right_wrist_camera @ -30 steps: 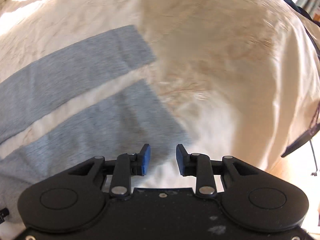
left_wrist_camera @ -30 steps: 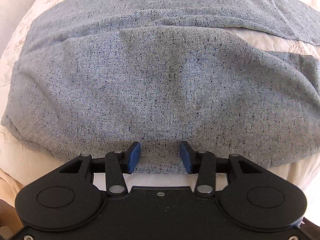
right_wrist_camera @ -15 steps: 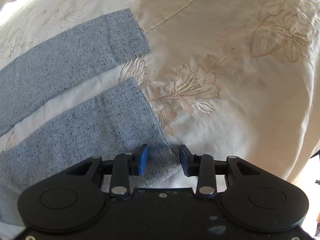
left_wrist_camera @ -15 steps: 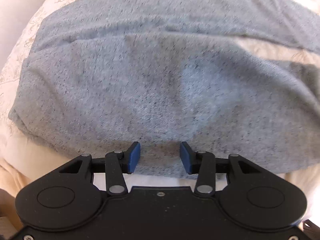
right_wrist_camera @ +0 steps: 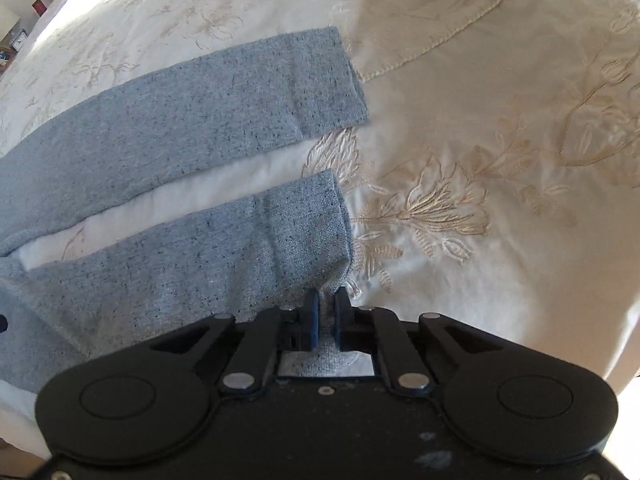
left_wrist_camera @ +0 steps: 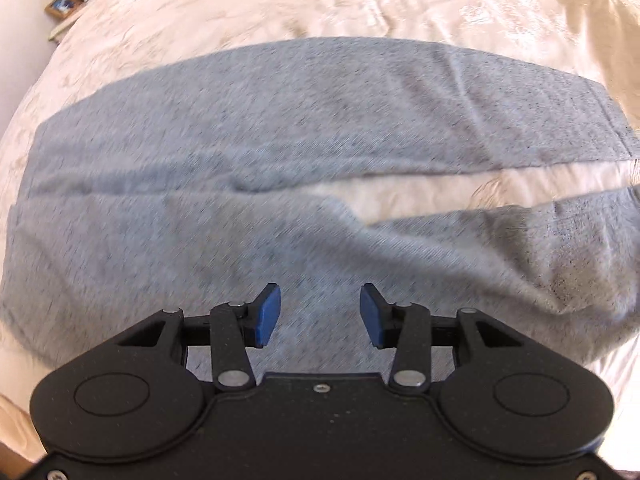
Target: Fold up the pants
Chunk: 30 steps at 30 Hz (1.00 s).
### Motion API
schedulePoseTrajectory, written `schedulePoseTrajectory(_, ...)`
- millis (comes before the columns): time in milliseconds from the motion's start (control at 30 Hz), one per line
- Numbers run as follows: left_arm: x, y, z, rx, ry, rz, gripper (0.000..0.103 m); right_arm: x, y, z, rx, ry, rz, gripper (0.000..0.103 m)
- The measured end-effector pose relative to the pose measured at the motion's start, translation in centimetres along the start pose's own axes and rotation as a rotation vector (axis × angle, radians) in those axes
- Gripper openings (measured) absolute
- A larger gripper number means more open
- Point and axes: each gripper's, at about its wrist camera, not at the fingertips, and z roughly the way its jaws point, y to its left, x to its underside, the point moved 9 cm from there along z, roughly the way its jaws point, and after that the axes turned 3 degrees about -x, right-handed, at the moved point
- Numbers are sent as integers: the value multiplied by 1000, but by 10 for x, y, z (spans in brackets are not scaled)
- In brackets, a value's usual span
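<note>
Grey speckled knit pants (left_wrist_camera: 248, 184) lie spread flat on the cream embroidered bedspread (right_wrist_camera: 480, 140), both legs stretched out with a strip of bedding showing between them. Half a second ago the right claw (right_wrist_camera: 326, 316) stood spread beside the nearer leg's cuff (right_wrist_camera: 308, 232); now it is pinched onto that hem corner, so lifting the leg over its twin looks like the next step. Meanwhile the left claw (left_wrist_camera: 320, 314), spread wide and gripping nothing, has pulled back above the waist end.

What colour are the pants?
The pants are speckled grey-blue; the right wrist view shows it best.
</note>
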Motion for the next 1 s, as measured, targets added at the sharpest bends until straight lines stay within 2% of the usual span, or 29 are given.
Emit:
schedulePoseTrajectory(100,-8,-10,4,7,-7,20,51,2,-14,-30,17,-53,66,7)
schedulePoseTrajectory(167,-12,-17,12,-4,-9,35,52,10,-23,-37,19,-50,117,7)
schedulePoseTrajectory(233,-16,-22,26,-27,-4,41,52,18,-24,-30,33,-27,111,7)
schedulePoseTrajectory(367,-20,-30,61,-77,53,45,53,30,-22,-2,89,28,84,8)
schedulePoseTrajectory(467,-24,-34,70,-106,55,46,53,32,-20,3,101,35,93,9)
schedulePoseTrajectory(600,-26,-37,61,-114,40,91,52,32,-26,-15,117,-37,130,12)
schedulePoseTrajectory(667,-23,-36,49,-83,25,103,52,32,-30,-31,109,-86,157,19)
schedulePoseTrajectory(733,-16,-36,36,-51,9,108,53,35,-33,-48,63,-121,191,24)
schedulePoseTrajectory(800,-7,-34,22,-54,-12,127,53,43,-29,-54,15,-128,207,29)
schedulePoseTrajectory(1000,20,-24,-7,-57,-36,135,53,77,-8,-47,-47,-106,188,29)
